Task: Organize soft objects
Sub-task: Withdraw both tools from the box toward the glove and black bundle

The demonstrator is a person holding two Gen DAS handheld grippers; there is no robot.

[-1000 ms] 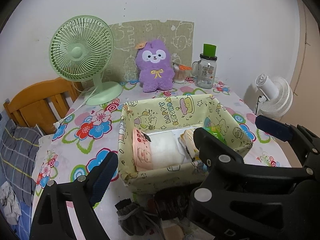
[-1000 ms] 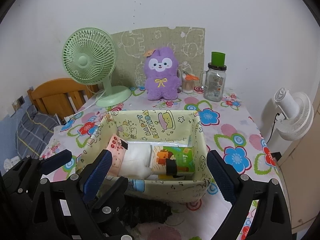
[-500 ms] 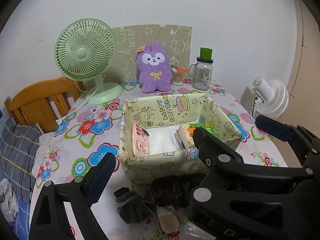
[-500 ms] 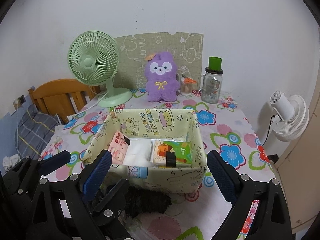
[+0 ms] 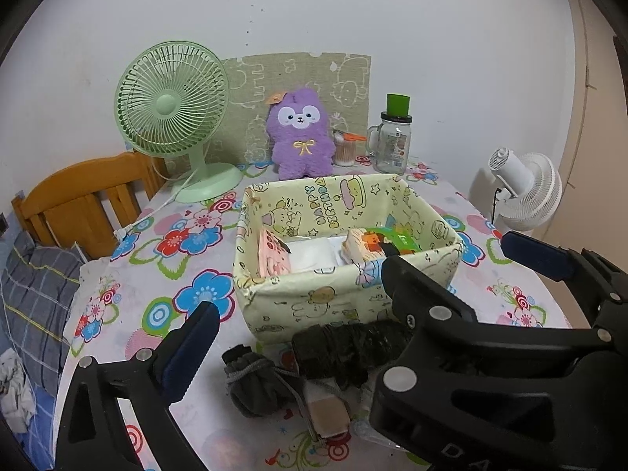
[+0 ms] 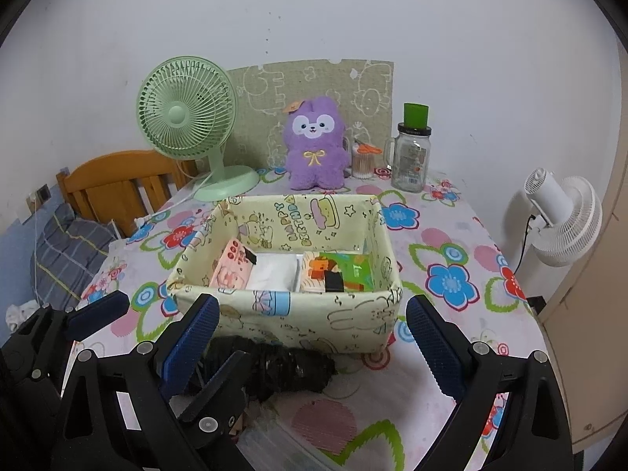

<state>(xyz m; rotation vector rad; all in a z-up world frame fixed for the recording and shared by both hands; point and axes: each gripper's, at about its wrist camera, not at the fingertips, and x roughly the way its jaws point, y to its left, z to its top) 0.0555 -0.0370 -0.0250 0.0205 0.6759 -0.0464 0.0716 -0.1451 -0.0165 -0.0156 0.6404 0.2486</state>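
A yellow cartoon-print fabric box [image 5: 345, 278] [image 6: 290, 302] stands mid-table and holds a pink packet [image 6: 231, 267], a white pack [image 6: 274, 271] and an orange-green tissue pack [image 6: 337, 271]. In front of it lie a black fuzzy bundle [image 5: 345, 349] [image 6: 282, 365] and a grey drawstring pouch [image 5: 251, 384]. A purple plush [image 5: 300, 137] [image 6: 314, 145] sits at the back. My left gripper [image 5: 314, 325] hovers over the bundle, its jaws opening and pressing on nothing. My right gripper [image 6: 310, 337] is wide open beside it. The two overlap, and the right one's black finger [image 5: 431, 314] crosses the left wrist view.
A green desk fan [image 5: 172, 114] and its cord sit back left. A glass jar with a green lid [image 5: 394, 141] and a toothpick pot [image 5: 345, 149] stand back right. Off the table are a white fan [image 6: 561, 216] to the right and a wooden chair [image 5: 86, 196] to the left.
Both views have drawn back from the box, which now looks smaller and farther off. The black bundle and grey pouch have come fully into view. The left finger has spread slightly outward.
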